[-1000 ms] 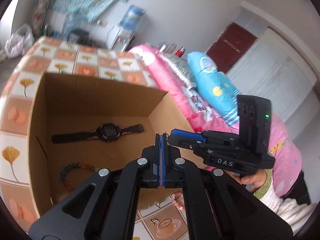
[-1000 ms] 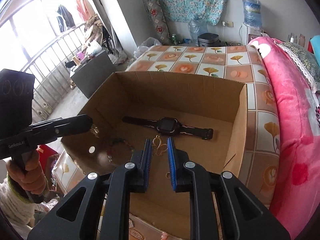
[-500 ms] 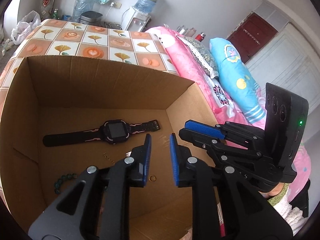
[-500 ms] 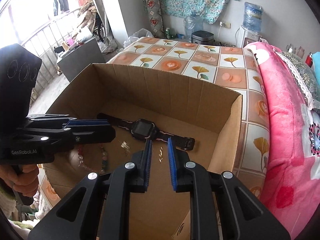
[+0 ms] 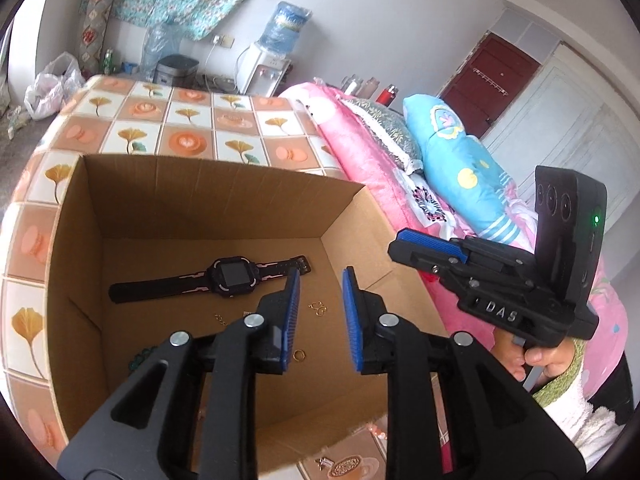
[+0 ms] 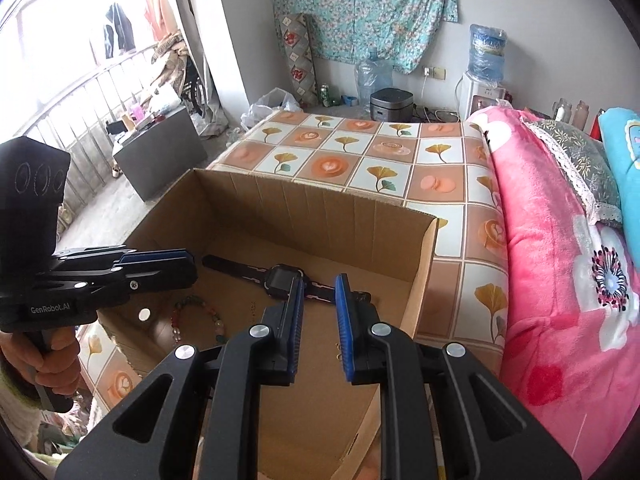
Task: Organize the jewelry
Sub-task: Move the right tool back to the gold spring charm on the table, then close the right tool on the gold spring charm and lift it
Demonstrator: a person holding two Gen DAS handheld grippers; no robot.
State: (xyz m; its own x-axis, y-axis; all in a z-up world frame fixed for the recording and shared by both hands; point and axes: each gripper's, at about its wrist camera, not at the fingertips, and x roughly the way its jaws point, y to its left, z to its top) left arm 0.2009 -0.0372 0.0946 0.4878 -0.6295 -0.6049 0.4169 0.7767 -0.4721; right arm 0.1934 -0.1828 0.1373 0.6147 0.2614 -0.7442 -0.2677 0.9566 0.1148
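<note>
Left gripper (image 5: 318, 312) opening, empty, over one watch (image 5: 232, 274), one box (image 5: 224, 200).

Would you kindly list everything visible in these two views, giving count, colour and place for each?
cardboard box: one, brown, open-topped, on the tiled bed cover
smartwatch: one, black with pink trim, flat on the box floor near the back
bead bracelet: one, green and reddish beads, box floor on the left gripper's side
gold trinkets: a few small pieces, box floor in front of the watch
gold ring: one, box floor
blanket: one, pink, beside the box
pillow: one, blue, on the blanket
water dispenser: one, white with blue bottle, by the wall
left hand-held gripper: black, blue pads, jaws opening, nothing between them, over the box
right hand-held gripper: black, blue pads, slightly apart, empty
</note>
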